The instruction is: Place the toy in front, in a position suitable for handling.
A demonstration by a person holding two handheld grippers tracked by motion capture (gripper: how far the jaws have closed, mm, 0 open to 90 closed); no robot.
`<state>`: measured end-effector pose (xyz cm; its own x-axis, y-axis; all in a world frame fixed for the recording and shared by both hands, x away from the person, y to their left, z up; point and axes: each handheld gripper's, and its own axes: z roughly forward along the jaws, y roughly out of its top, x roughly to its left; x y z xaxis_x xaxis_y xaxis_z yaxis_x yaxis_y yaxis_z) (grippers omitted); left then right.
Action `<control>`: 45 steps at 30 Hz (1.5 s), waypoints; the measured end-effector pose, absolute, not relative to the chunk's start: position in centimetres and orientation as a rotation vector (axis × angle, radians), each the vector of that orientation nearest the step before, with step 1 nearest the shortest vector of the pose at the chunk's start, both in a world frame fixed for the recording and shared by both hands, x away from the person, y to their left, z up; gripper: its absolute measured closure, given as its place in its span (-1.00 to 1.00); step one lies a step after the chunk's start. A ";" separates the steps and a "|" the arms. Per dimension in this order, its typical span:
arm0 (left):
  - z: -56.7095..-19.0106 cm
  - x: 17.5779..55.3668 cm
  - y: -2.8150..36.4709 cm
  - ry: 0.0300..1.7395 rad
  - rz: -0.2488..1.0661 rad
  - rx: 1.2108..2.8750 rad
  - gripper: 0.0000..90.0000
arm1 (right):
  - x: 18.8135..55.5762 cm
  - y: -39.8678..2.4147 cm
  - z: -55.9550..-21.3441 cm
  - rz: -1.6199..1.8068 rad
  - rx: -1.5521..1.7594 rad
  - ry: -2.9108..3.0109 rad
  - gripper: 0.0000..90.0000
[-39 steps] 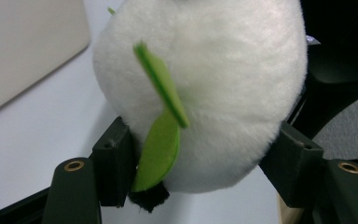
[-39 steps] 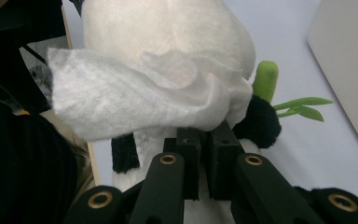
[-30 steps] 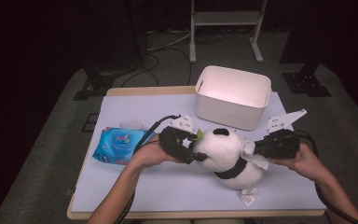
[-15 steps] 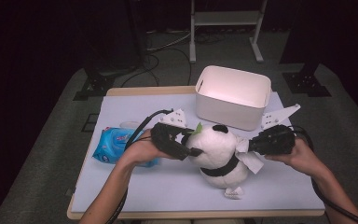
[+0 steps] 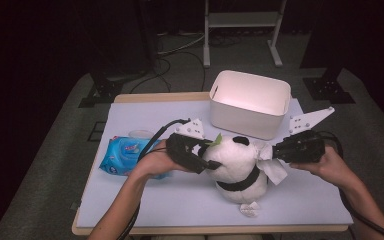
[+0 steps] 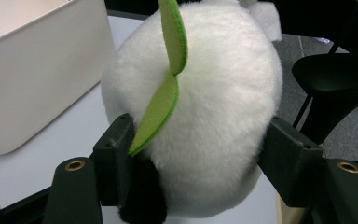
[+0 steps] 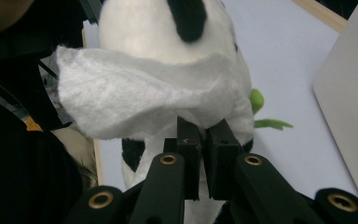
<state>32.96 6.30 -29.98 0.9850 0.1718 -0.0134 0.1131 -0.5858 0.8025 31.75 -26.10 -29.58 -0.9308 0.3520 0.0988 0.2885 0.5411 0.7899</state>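
The front edge of the table (image 5: pixel 210 230) is nearest, and the lilac top just behind it is bare, so there is open room there. A little farther in, the panda toy (image 5: pixel 237 170) sits near the middle, leaning, with its small tag close to the front edge.

The left gripper (image 5: pixel 200 157) squeezes the panda's head from both sides; its jaws stand partly apart with the fluffy head pressed between them, next to a green felt leaf (image 6: pixel 165 93). The right gripper (image 5: pixel 279 150) has its jaws pinched almost together on a white wipe (image 5: pixel 272 162), which lies against the panda's side.

To the left, a blue wipes pack (image 5: pixel 122 155) lies near the table's left edge, just beside the left hand (image 5: pixel 152 162).

Farther back, the white bin (image 5: pixel 250 102) stands close behind the panda, almost at the back edge. There is bare tabletop to its left.
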 end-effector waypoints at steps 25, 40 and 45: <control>-30.1 33.1 4.7 0.172 0.058 2.220 -0.26 | 31.9 -24.1 -26.6 1.362 0.459 2.678 0.89; -30.5 33.5 4.5 0.204 0.026 2.187 -0.50 | 31.9 -25.6 -28.9 1.372 0.533 2.674 0.90; -31.1 33.8 4.9 0.232 -0.001 2.166 -0.61 | 31.7 -25.8 -29.0 1.354 0.539 2.673 0.90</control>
<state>33.78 4.91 -31.15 0.9822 0.1658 -0.0881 0.1666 -0.5533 0.8162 31.70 -25.84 -28.97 -0.9328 0.3531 0.0720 0.2669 0.5428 0.7963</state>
